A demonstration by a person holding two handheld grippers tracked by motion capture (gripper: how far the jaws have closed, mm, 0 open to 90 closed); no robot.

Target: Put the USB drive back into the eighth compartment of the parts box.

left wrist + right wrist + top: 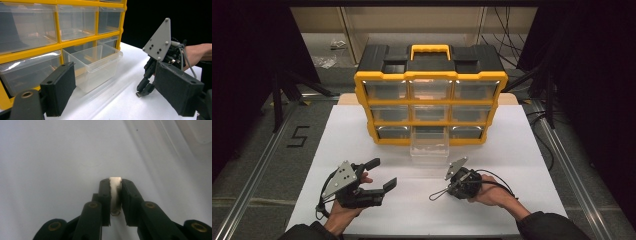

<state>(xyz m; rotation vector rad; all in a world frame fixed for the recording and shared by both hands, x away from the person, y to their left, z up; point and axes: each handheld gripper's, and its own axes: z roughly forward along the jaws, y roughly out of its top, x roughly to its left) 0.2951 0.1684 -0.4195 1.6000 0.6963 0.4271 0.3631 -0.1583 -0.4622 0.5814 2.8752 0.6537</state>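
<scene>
The right hand-held gripper (115,195) pinched a small white piece (115,185) between its narrowed jaws, low over the desk (492,150). The left hand-held gripper (379,175) stood wide, gripping nothing, the pulled-out clear drawer (93,66) just ahead.

My right gripper (115,195) pinches a small pale piece (115,185); my jaws cover most of it, so I cannot tell what it is. In the high view that piece is too small to make out beneath the gripper, near the pulled-out clear drawer (429,146). The yellow organizer (60,46) behind that drawer is cut off by the top and left edges of my left gripper view. My right forearm (548,225) runs off the bottom edge.
</scene>
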